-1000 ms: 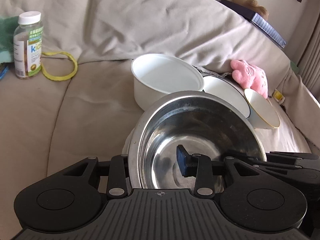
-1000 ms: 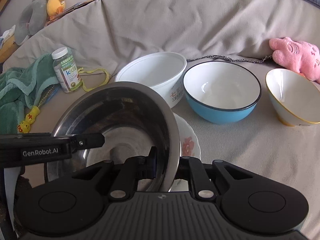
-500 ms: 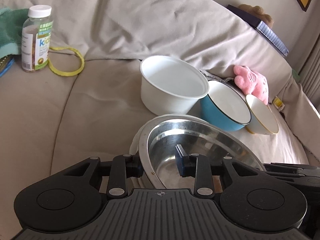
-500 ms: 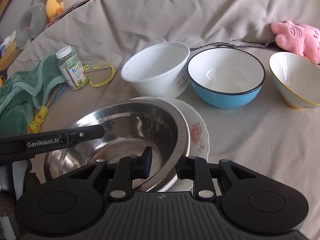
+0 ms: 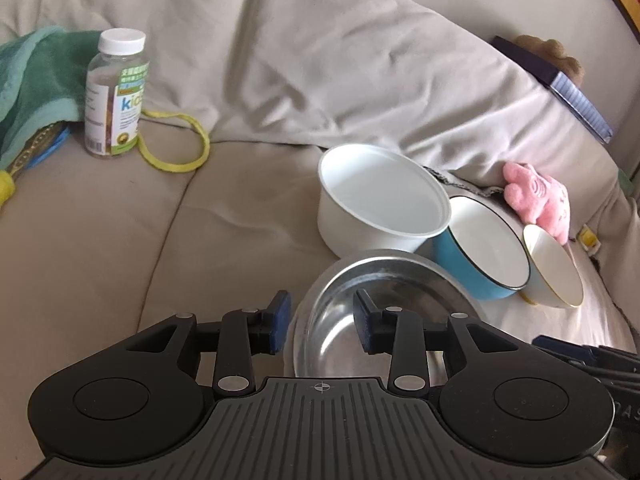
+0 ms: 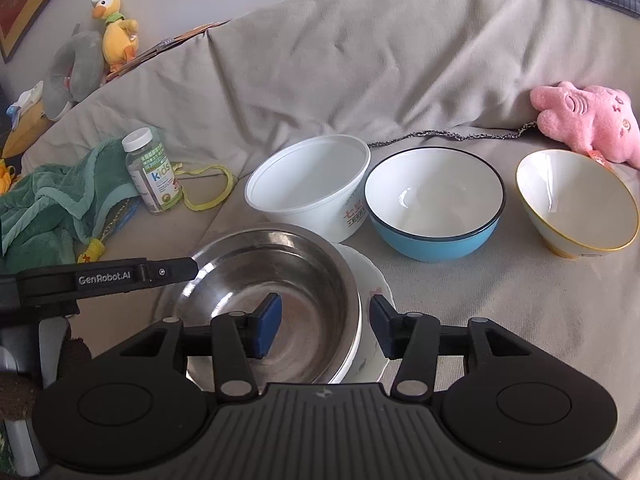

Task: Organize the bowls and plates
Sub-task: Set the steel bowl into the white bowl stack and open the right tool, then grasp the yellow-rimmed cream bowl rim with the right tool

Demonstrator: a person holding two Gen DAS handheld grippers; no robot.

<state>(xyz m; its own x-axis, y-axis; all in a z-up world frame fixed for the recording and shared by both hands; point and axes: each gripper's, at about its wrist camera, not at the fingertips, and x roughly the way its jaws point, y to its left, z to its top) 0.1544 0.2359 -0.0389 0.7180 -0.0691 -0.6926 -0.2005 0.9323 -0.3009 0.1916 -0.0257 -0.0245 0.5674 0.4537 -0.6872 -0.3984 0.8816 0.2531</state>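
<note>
there, steel bowl [image 6: 280,304] atop floral plate [image 6: 372,280]

I get soft, even daylight in both views, bright enough, shadows faint. The steel bowl [image 6: 276,300] throws pale glare off its inner wall. Fisheye bending curves the sofa back [image 6: 360,60] hard toward the upper corners. Edges go slightly soft; the centre stays sharp.
</note>
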